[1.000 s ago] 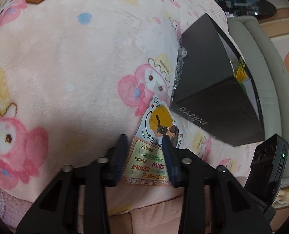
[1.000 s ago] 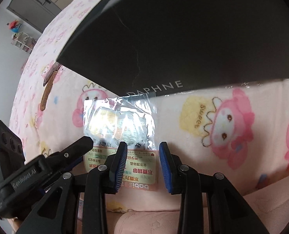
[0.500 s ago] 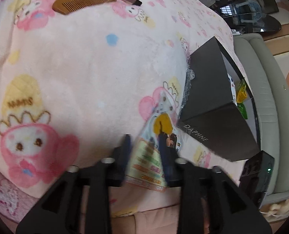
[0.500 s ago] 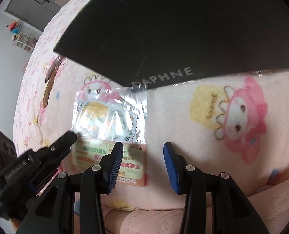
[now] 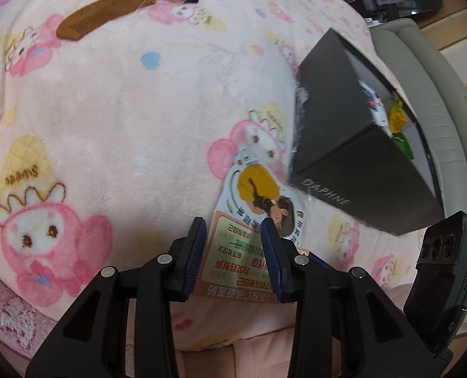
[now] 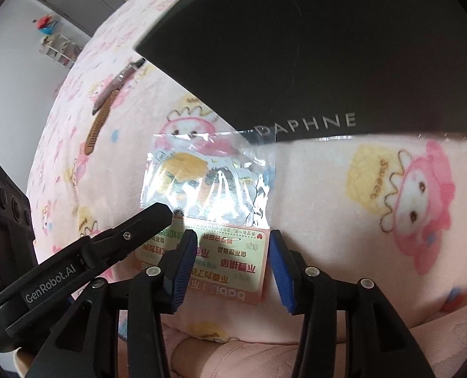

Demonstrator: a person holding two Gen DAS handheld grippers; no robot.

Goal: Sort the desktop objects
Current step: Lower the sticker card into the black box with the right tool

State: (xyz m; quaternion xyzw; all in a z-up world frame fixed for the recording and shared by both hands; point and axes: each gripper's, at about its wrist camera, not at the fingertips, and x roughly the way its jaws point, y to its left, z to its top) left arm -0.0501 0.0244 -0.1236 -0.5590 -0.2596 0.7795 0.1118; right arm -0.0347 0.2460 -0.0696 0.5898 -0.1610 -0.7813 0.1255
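Since a moment ago the left gripper (image 5: 233, 252) has drawn back with fingers parted around the sticker packet (image 6: 208, 220), which lies on the pink blanket (image 5: 123, 110) against the black box (image 5: 353, 145), while the right gripper (image 6: 233, 261) hangs open, presumably ready to grasp it.

Left gripper (image 5: 233, 249) of matte black plastic, ribbed blue pads (image 5: 272, 260), round silver screws, triangular cut-outs, right gripper (image 6: 233, 264) alike, white "GenRobot.AI" lettering on the left gripper's side, black camera housing with green light
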